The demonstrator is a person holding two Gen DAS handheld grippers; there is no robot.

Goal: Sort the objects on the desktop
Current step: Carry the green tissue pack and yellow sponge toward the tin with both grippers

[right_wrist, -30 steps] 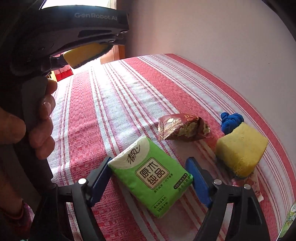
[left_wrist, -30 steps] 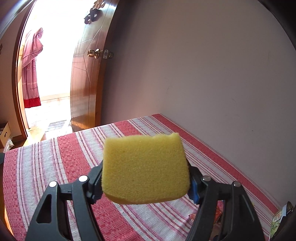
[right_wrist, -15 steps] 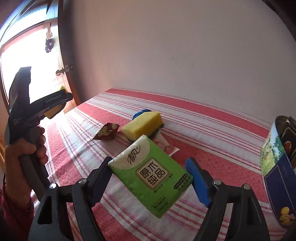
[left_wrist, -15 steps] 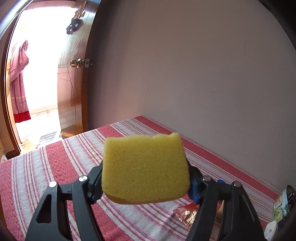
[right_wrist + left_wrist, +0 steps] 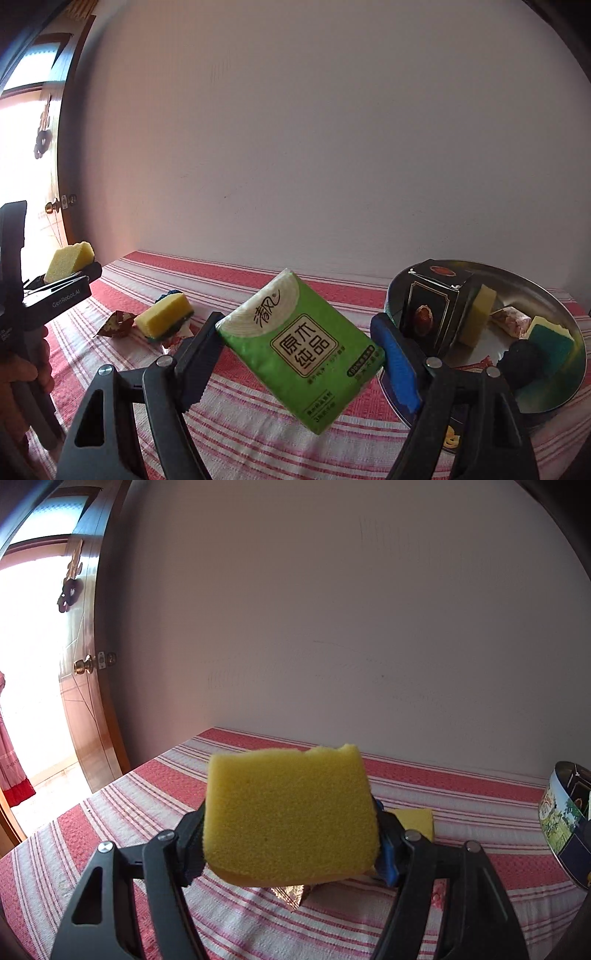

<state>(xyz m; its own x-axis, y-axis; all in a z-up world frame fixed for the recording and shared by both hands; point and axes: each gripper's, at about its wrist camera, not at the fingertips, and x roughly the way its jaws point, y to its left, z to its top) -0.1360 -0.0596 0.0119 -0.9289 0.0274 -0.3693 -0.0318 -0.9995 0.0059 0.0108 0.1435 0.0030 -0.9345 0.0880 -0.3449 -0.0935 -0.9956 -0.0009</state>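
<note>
Left gripper [image 5: 291, 853]: closed on a yellow sponge [image 5: 290, 814], held clear above the bench [image 5: 110, 834]; seen at the left edge of the right wrist view.
Yellow sponge: coarse open-pored block, rounded corners, small notch in its top edge.
Bench: covered by a red-and-white striped cloth, set against a plain wall.
Loose items on bench: a brown foil wrapper [image 5: 117, 323], just beside it a second sponge [image 5: 164, 319], yellow over a dark green layer, with something blue behind it.
Right gripper [image 5: 300, 360]: closed on a green tissue pack [image 5: 301, 349], held tilted above the bench, clear of the cloth.
Green tissue pack: soft green wrapper, white curved band at the upper end, framed printed label in the centre.
Round metal tin [image 5: 569, 321]: stands at the right of the bench, open.
Tin contents: a dark box [image 5: 432, 310] standing upright, a yellow sponge piece leaning on it, a wrapped sweet [image 5: 511, 320], a yellow-and-green sponge [image 5: 552, 338], a black round object [image 5: 522, 363].
</note>
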